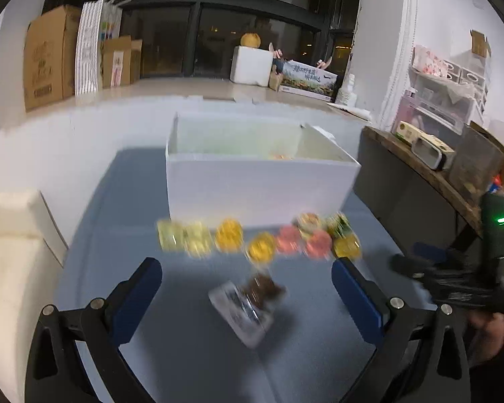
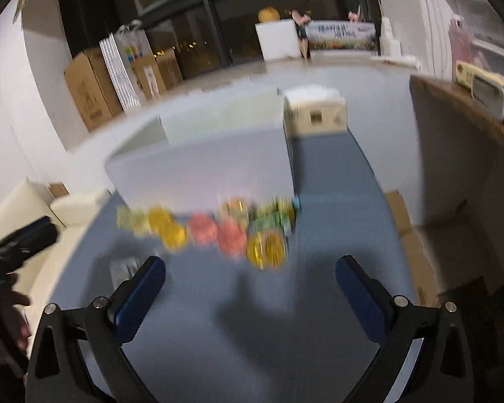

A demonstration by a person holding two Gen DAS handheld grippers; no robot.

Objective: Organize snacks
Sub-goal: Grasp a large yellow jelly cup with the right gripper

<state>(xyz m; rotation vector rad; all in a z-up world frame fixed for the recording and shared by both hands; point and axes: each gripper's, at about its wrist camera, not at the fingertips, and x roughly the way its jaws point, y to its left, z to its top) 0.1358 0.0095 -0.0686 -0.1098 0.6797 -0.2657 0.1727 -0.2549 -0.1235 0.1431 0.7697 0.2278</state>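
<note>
A row of small snack cups, yellow-green [image 1: 181, 238], orange [image 1: 229, 235] and pink [image 1: 289, 239], lies on the blue table in front of a white open box [image 1: 258, 184]. A clear packet with brown contents [image 1: 248, 305] lies nearer, between the fingers of my left gripper [image 1: 247, 288], which is open and empty above the table. In the right wrist view the same row shows, with pink cups [image 2: 218, 231] and orange cups [image 2: 267, 250] below the white box [image 2: 205, 171]. My right gripper [image 2: 250, 285] is open and empty, short of the cups. Both views are blurred.
A cream sofa [image 1: 13, 252] stands left of the table. A wooden shelf with appliances [image 1: 430, 154] stands to the right. A small carton [image 2: 316, 114] sits behind the white box. Cardboard boxes [image 1: 50, 57] line the far window ledge.
</note>
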